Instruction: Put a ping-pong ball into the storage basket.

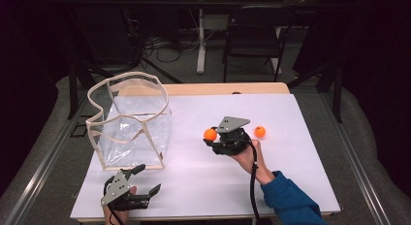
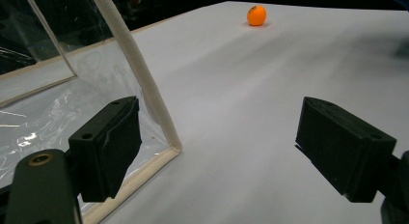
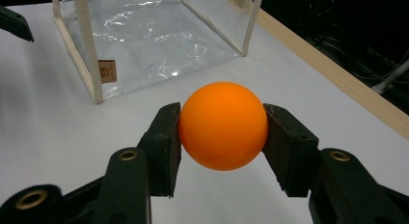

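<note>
My right gripper (image 1: 212, 137) is shut on an orange ball (image 3: 223, 125), both pads pressing its sides above the white table; the ball (image 1: 210, 134) shows at the jaws' left end in the high view. A second orange ball (image 1: 260, 131) lies on the table just right of that gripper, also far off as the ball (image 2: 256, 15). A clear plastic bag with a cream rim (image 1: 130, 120) stands open at the table's left. My left gripper (image 1: 147, 179) rests near the front left edge, open and holding nothing, its left pad (image 2: 108, 144) by the bag's lower corner (image 2: 171, 149).
The table is covered by a white sheet (image 1: 291, 186) with a wooden edge (image 1: 228, 88) at the back. A black chair (image 1: 254, 33) and cables lie on the floor beyond. Bare white surface lies between the bag and the right gripper.
</note>
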